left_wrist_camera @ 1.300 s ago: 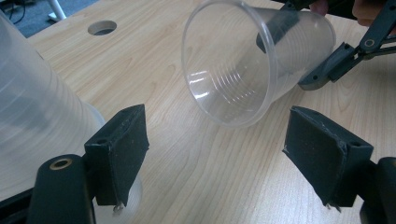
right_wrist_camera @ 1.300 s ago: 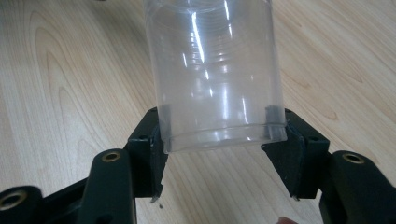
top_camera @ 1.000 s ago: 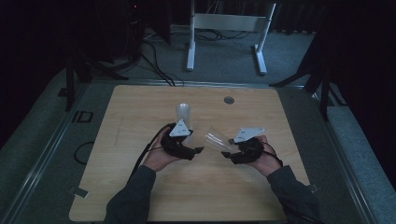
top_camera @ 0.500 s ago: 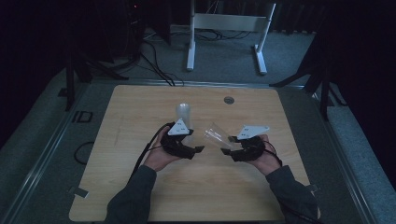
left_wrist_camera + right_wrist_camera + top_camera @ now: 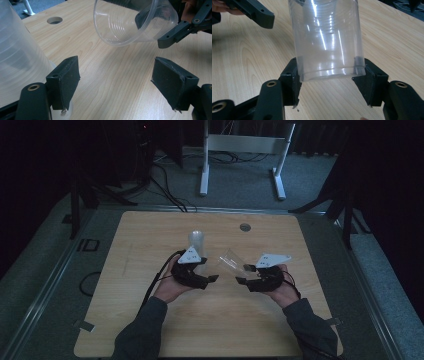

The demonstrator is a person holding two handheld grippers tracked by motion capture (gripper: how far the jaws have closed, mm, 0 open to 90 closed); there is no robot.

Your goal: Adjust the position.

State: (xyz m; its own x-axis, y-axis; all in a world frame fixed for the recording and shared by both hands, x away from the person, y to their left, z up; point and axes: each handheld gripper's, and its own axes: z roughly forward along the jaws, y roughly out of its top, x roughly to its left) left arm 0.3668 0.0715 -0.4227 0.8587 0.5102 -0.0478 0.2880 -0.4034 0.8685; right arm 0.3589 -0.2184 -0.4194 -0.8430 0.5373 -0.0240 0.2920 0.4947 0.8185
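The right gripper [image 5: 327,85] is clamped on the base of a clear plastic cup [image 5: 327,40] — its two black jaws press the cup's bottom from either side, and the cup is held tilted above the wooden table [image 5: 150,320], its open mouth turned toward the left gripper [image 5: 207,279]. In the left gripper view the cup's mouth [image 5: 125,22] hangs just ahead of the left gripper's jaws, which stand partly apart with nothing between them and have just been closing a little. Beside the left gripper a stack of frosted cups [image 5: 196,241] stands upside down on the table, its wall close against the left jaw — whether they touch I cannot tell.
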